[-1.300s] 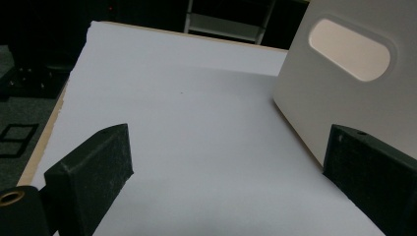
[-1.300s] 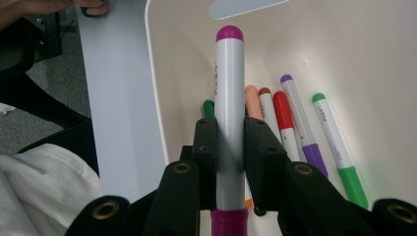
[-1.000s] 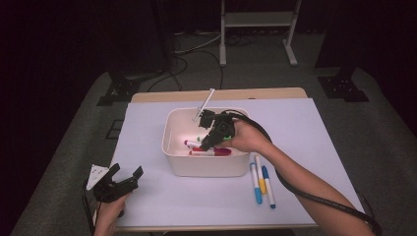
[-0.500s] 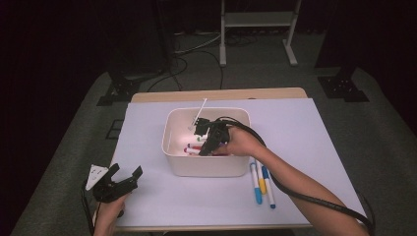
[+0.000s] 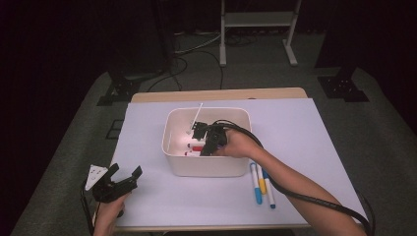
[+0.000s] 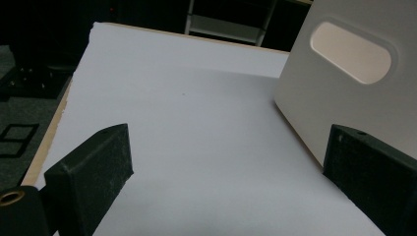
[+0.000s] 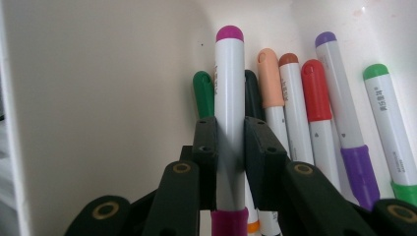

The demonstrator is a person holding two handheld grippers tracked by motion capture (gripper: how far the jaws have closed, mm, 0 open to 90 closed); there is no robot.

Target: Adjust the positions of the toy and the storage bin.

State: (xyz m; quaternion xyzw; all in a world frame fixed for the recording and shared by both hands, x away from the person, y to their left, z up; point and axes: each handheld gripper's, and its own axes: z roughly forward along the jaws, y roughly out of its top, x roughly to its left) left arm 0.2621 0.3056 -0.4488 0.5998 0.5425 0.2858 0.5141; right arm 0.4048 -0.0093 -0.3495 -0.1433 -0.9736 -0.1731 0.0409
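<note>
The bin (image 5: pixel 206 164) sits at the middle of the white mat (image 5: pixel 305 132) and serves as the landmark here. The right gripper (image 5: pixel 204 150) reaches down inside the bin from its right side, and the right gripper view shows its jaws clamped narrow on a magenta pen (image 7: pixel 230 113), which stands between the pads with its cap end pointing toward the bin's inner wall. Beside that pen, on the bin's floor, lie more pens: a dark green one (image 7: pixel 203 93), a peach one (image 7: pixel 270 73), a brown-capped one (image 7: pixel 290 83), a red one (image 7: pixel 315 93), a purple one (image 7: pixel 339 88) and a light green one (image 7: pixel 388 113). In the high view a white stick-like end (image 5: pixel 196 118) pokes up above the bin near its far wall. Outside the bin, just off its near right corner, 3 pens (image 5: pixel 262 183) lie side by side on the mat, with blue and yellow colours showing. The left gripper (image 5: pixel 123 179) hovers well to the near left of the bin, its jaws spread wide with nothing between them; its own view looks along the mat at the bin's handle slot (image 6: pixel 351 51).
</note>
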